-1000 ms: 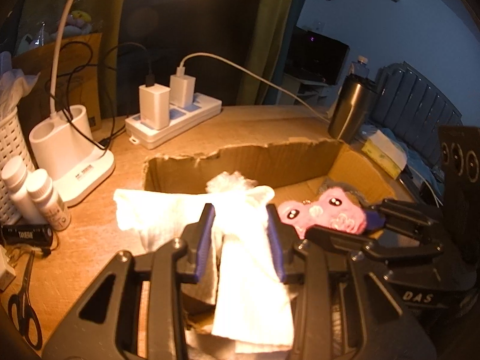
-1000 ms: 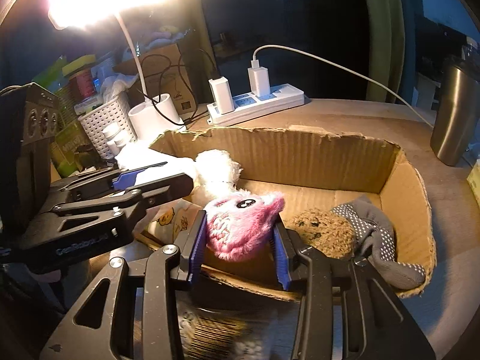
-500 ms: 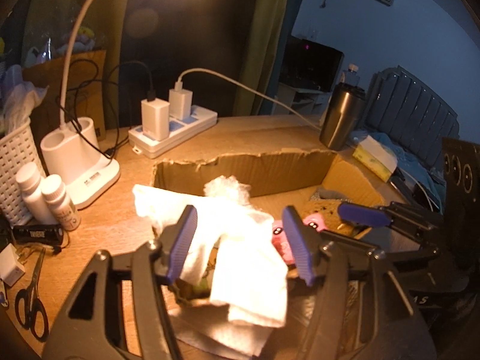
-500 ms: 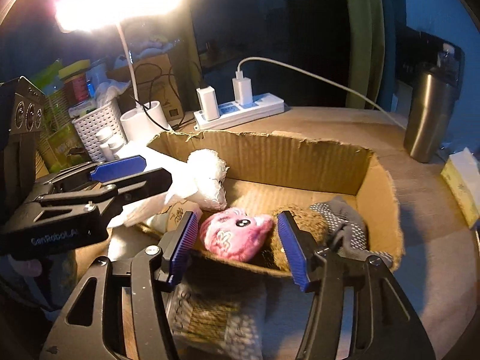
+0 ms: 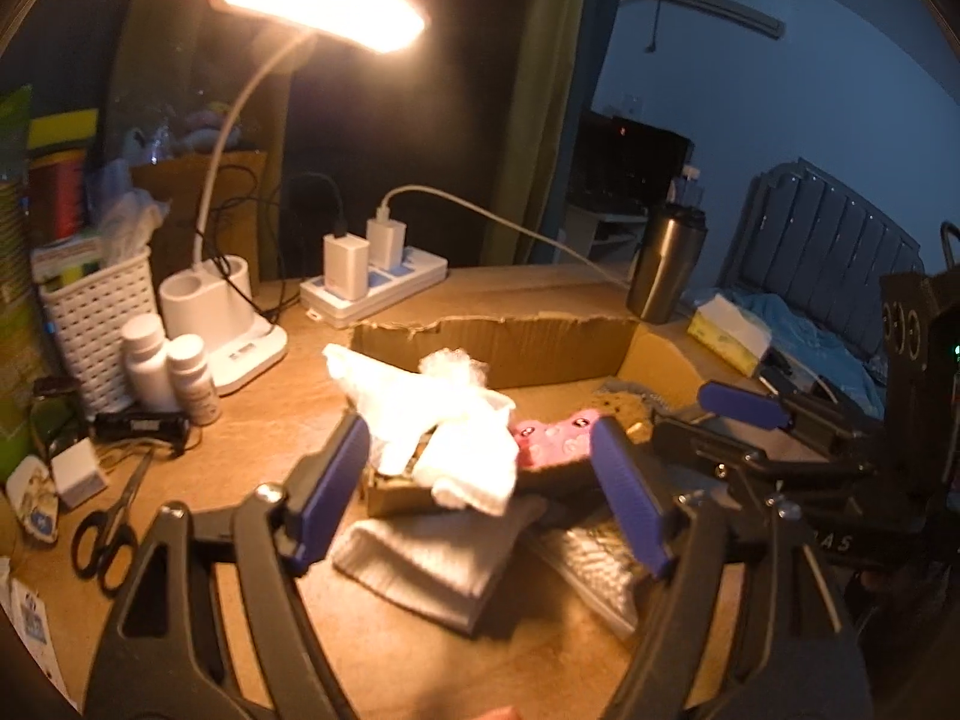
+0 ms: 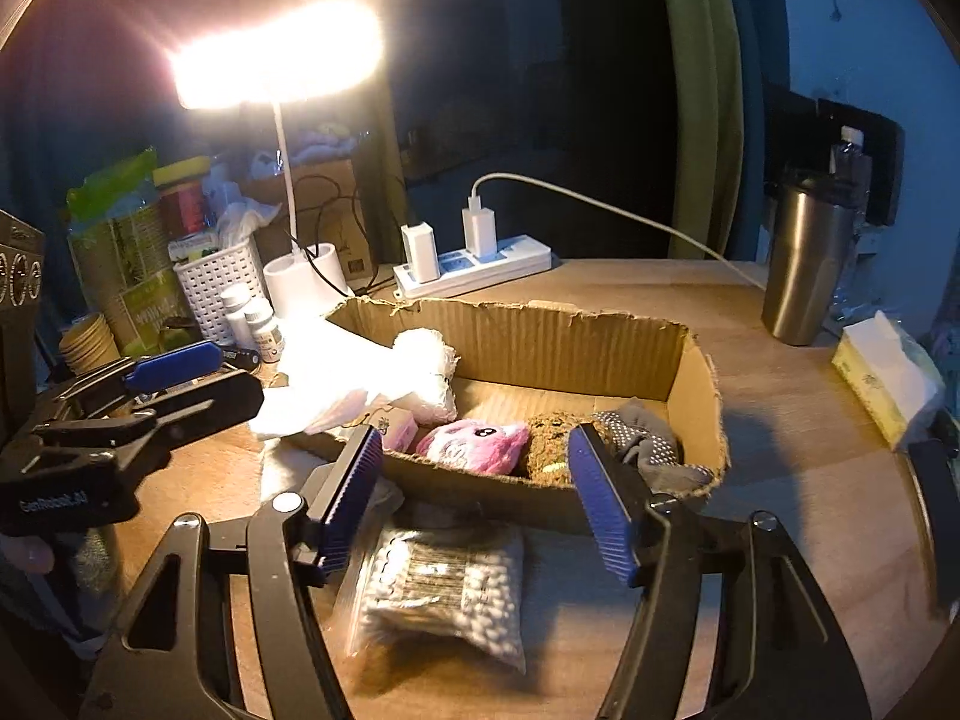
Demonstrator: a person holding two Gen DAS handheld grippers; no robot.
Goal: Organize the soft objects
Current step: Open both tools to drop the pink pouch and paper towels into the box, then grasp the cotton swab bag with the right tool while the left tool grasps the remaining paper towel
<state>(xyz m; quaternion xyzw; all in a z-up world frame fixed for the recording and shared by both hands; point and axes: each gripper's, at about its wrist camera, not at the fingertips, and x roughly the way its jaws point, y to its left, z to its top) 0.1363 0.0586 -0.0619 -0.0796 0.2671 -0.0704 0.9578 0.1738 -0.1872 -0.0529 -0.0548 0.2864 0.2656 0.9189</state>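
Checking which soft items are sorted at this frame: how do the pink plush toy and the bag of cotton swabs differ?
The pink plush toy lies inside the cardboard box, beside a brown plush; the bag of cotton swabs lies on the table outside the box's near wall. The toy is fuzzy and bare; the swabs are sealed in clear plastic. Neither is held: the right gripper and left gripper are both open.

The left claw [image 6: 174, 372] body carries white lettering — seemingly "GenRobot.AI"; the right claw [image 5: 744, 408] shows "AS".
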